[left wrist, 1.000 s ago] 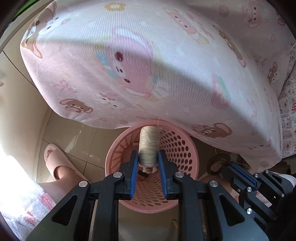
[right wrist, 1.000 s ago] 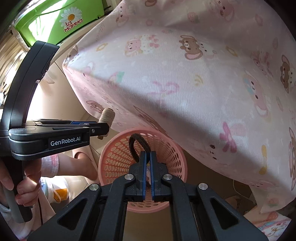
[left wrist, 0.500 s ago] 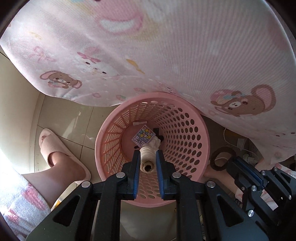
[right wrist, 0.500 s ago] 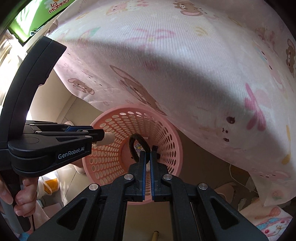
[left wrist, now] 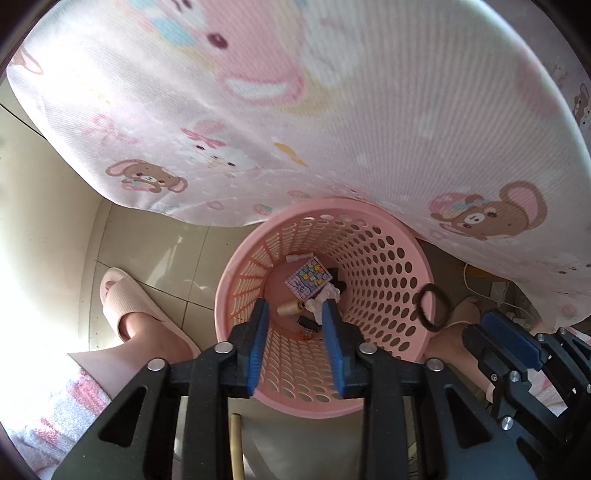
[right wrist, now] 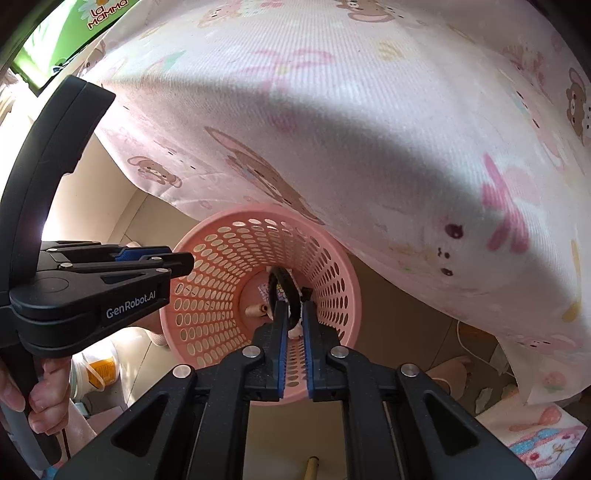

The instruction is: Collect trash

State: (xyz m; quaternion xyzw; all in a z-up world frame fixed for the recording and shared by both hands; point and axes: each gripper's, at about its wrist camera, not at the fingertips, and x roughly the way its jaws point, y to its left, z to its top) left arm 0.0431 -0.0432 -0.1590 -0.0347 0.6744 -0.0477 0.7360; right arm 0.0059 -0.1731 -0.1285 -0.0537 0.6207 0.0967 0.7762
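Observation:
A pink perforated basket (left wrist: 388, 266) stands on the floor under a pink cartoon-print sheet; it also shows in the right wrist view (right wrist: 221, 280). My left gripper (left wrist: 295, 314) is open and empty above the basket's mouth. A beige thread spool (left wrist: 290, 308) lies on the basket's bottom beside a patterned wrapper (left wrist: 308, 277) and other scraps. My right gripper (right wrist: 294, 314) is shut on a black hair tie (right wrist: 282, 291) over the basket's mouth. The hair tie (left wrist: 430, 306) also shows in the left wrist view, at the basket's right rim.
The sheet-covered bed (left wrist: 332, 110) overhangs the basket's far side. The person's foot in a pink slipper (left wrist: 125, 299) stands left of the basket on the tiled floor. A green box (right wrist: 74, 33) is at the top left of the right wrist view.
My left gripper opened and the thread spool dropped to the basket's bottom. Both grippers moved closer over the basket's mouth. The right gripper still holds the hair tie.

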